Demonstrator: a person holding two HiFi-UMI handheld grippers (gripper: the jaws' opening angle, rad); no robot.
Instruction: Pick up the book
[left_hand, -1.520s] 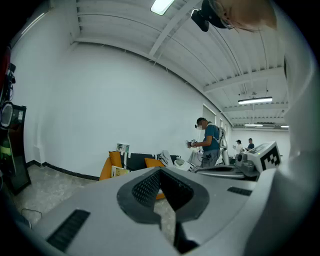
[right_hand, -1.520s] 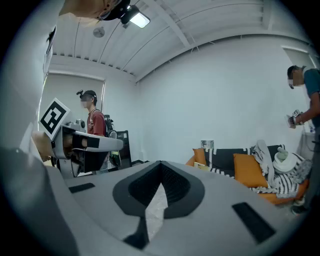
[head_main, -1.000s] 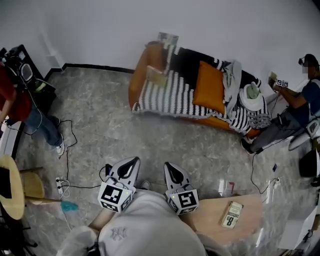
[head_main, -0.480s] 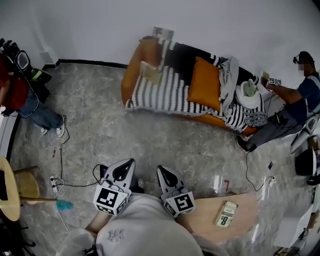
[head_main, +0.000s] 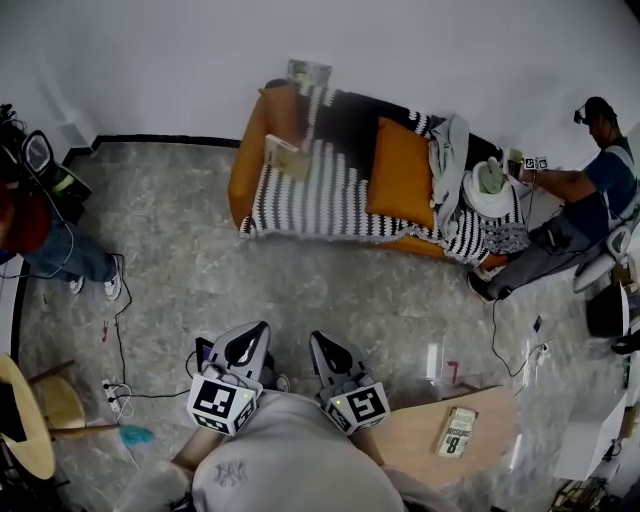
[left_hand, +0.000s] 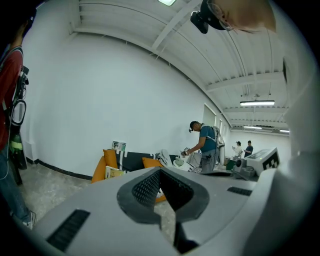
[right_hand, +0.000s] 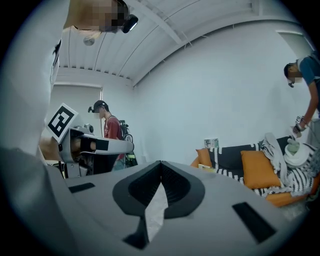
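Bright, even overhead light; soft shadows; strong fisheye bending and dark corners; near gripper bodies blurred

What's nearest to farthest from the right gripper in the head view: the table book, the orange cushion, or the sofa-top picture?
1. Book, on the table, beside the right gripper.
2. Orange cushion, on the sofa.
3. Picture, atop the sofa's back.

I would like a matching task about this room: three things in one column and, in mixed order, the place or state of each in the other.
Things:
1. right claw
2. orange cushion
3. book with an 8 on its cover

Place or state:
a. on the wooden table
b. on the sofa
c. shut, with nothing in it

Pairs: 1-c, 2-b, 3-a.
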